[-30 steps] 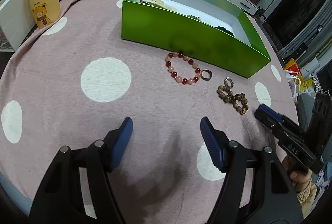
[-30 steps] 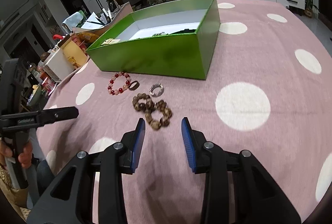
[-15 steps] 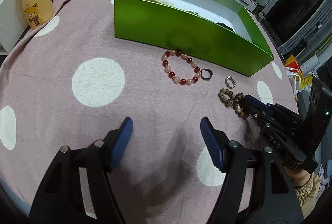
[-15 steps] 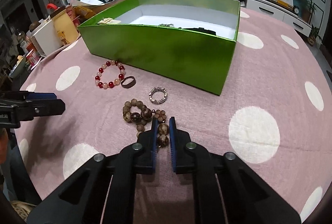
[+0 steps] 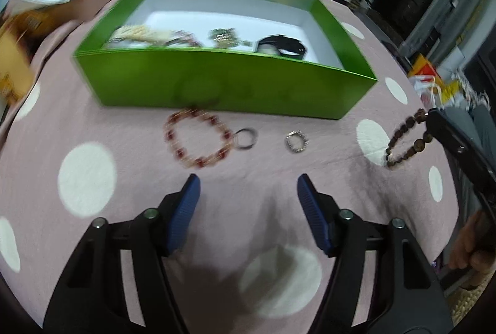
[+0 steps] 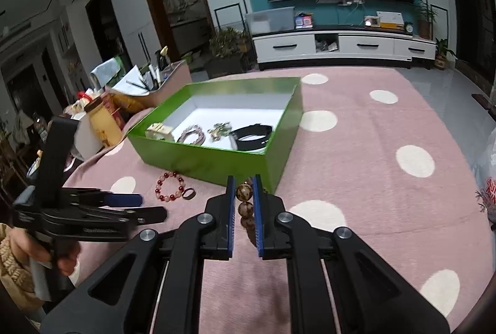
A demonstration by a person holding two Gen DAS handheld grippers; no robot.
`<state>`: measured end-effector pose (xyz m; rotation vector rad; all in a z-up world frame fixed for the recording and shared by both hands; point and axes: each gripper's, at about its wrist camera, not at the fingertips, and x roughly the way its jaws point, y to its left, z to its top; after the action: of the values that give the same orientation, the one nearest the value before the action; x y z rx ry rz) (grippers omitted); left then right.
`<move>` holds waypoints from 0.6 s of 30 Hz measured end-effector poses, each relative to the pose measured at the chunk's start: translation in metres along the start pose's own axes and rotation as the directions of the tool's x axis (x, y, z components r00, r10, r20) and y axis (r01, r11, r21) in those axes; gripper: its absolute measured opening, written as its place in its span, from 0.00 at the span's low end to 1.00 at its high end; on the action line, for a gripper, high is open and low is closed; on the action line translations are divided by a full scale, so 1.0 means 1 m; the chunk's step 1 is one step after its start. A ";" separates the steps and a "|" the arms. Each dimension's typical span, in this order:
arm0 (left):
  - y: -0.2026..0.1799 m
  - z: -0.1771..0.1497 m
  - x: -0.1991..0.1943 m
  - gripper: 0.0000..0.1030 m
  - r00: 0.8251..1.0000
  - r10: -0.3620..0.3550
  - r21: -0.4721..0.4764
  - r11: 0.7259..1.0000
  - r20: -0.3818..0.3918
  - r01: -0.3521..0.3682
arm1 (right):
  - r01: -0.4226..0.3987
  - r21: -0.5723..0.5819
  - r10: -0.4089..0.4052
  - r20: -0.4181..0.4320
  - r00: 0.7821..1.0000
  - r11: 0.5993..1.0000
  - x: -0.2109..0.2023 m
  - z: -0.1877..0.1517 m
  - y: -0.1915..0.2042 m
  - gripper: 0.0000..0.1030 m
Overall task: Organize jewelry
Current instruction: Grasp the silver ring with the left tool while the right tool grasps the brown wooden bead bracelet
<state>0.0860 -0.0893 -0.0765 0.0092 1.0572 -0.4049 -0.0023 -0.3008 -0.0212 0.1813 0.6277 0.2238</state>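
While the sorting looks about half done, this is how things lie from where I stand, nearest first:

Right tool (image 6: 245,207): clenched on the brown bead bracelet (image 6: 245,204), whose loop dangles clear of the bench (image 6: 356,179), near the front corner of the green box (image 6: 217,160).

Left tool (image 5: 248,194): nothing between its blue pads; the jaws are narrowing above bare cloth, just short of the loose pieces.

Left to put away, on the bench: the red bead bracelet (image 5: 197,140) lies just in front of the box wall, the dark ring (image 5: 245,138) touches its right side, and the silver ring (image 5: 297,142) sits a little apart to the right.

Already stowed, in the box: a pale piece at the left end, a twisted bangle (image 6: 192,134), a gold-green cluster (image 6: 220,128) and a black band (image 6: 254,135), all along the near wall.

Judgement: four pieces are in, one is in the air on its way, three wait on the cloth. The brown bracelet needs lifting over the wall before it is released.
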 end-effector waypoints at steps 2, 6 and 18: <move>-0.014 0.005 0.009 0.54 1.000 0.008 0.041 0.999 0.000 -0.008 | 0.002 0.017 -0.002 -0.001 1.000 1.000 -0.001 -0.001 -0.006 0.10; -0.038 0.015 0.028 0.44 1.000 0.014 0.119 0.993 0.002 -0.014 | -0.001 0.039 0.001 -0.003 1.000 0.999 0.000 -0.006 -0.011 0.10; -0.057 0.027 0.054 0.20 1.000 0.019 0.188 0.982 0.008 -0.021 | -0.007 0.072 0.007 0.006 1.000 0.997 0.000 -0.012 -0.017 0.10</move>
<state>0.1135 -0.1646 -0.0982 0.1865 1.0086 -0.4850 -0.0062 -0.3162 -0.0348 0.2536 0.6298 0.2074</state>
